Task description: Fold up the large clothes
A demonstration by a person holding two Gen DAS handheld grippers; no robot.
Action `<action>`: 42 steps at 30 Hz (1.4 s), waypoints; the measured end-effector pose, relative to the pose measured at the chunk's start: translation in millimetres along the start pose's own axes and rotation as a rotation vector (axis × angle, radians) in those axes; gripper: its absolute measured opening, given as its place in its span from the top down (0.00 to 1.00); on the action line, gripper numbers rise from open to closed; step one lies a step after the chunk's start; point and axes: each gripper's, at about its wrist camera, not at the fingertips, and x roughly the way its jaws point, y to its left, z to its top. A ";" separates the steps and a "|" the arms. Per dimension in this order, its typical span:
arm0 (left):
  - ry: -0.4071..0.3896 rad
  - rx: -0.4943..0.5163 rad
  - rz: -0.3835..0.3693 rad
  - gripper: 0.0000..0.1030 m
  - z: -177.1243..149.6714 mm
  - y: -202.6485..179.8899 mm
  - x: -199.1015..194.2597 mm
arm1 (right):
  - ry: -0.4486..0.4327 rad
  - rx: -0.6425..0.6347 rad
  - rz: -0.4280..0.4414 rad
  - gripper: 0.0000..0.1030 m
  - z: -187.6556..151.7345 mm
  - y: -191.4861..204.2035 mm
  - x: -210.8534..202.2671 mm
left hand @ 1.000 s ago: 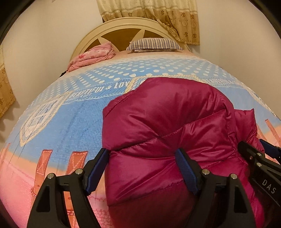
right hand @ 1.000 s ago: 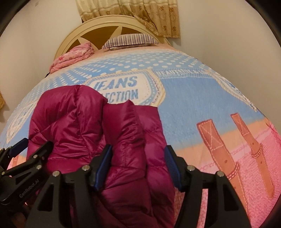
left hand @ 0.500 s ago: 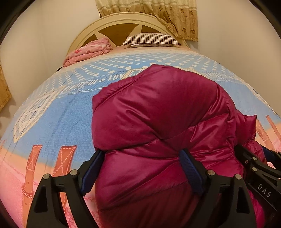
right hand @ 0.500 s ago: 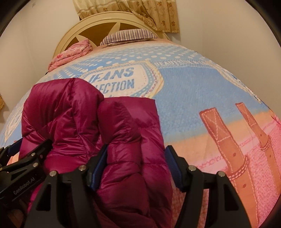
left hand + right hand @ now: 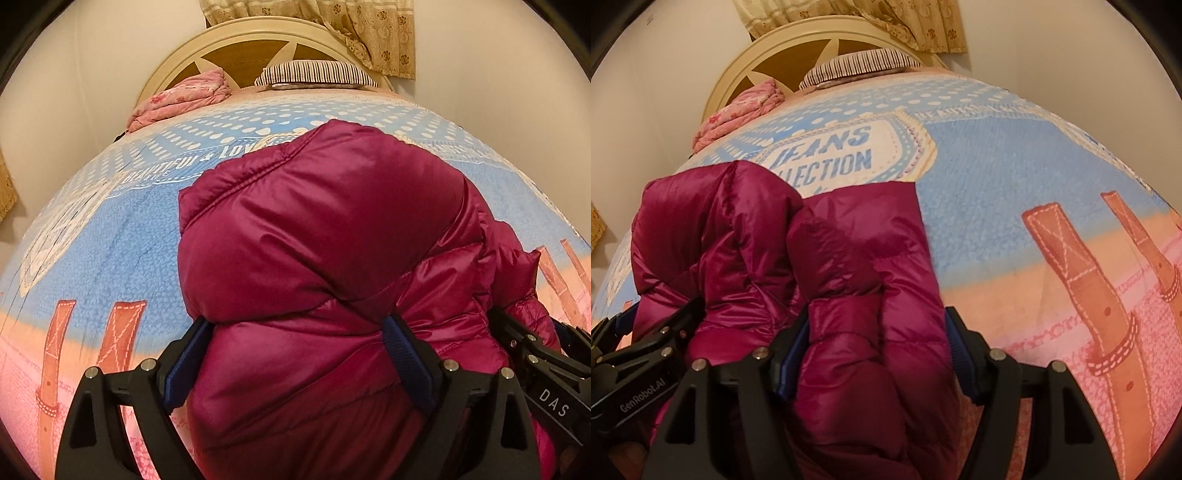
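A puffy magenta down jacket lies bunched on the printed bedspread. My left gripper straddles its near left part. Both blue pads touch the padding, the right pad denting it, while the jaws are opening. My right gripper has a narrower roll of the same jacket between its pads, which press on both sides. Each gripper shows in the other's view: the right gripper at the jacket's right edge, the left gripper at its left edge. The jacket's near end is hidden under the grippers.
A striped pillow and a folded pink blanket lie by the cream headboard. A patterned curtain hangs behind. Walls close in on both sides. Bare bedspread stretches right of the jacket.
Both grippers have sunk toward the bed with the jacket, which now fills more of each view. The left jaws stand wider apart than before.
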 end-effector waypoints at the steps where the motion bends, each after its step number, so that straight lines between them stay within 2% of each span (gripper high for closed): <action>1: 0.001 -0.001 -0.001 0.10 -0.1 0.6 0.1 | 0.000 -0.001 -0.001 0.34 -0.3 0.2 0.3; 17: 0.010 -0.019 -0.020 0.09 -1.2 5.9 5.1 | 0.014 0.004 0.011 0.32 1.4 -2.1 3.7; 24: 0.024 -0.020 -0.050 0.09 -7.9 15.1 -0.3 | 0.016 0.008 0.029 0.31 1.8 -4.6 5.8; 29: 0.029 -0.061 -0.097 0.07 -19.1 29.8 -7.6 | 0.019 0.010 0.045 0.29 2.2 -8.4 6.6; 33: 0.098 -0.208 -0.216 0.01 -27.0 53.4 4.8 | 0.020 0.017 0.067 0.28 2.0 -10.7 7.2; 40: 0.100 -0.184 -0.231 0.01 -27.2 49.4 3.2 | 0.024 0.026 0.090 0.27 1.5 -11.6 7.9; 42: 0.095 -0.176 -0.252 0.02 -25.5 44.6 0.3 | 0.025 0.028 0.112 0.30 1.8 -13.2 7.6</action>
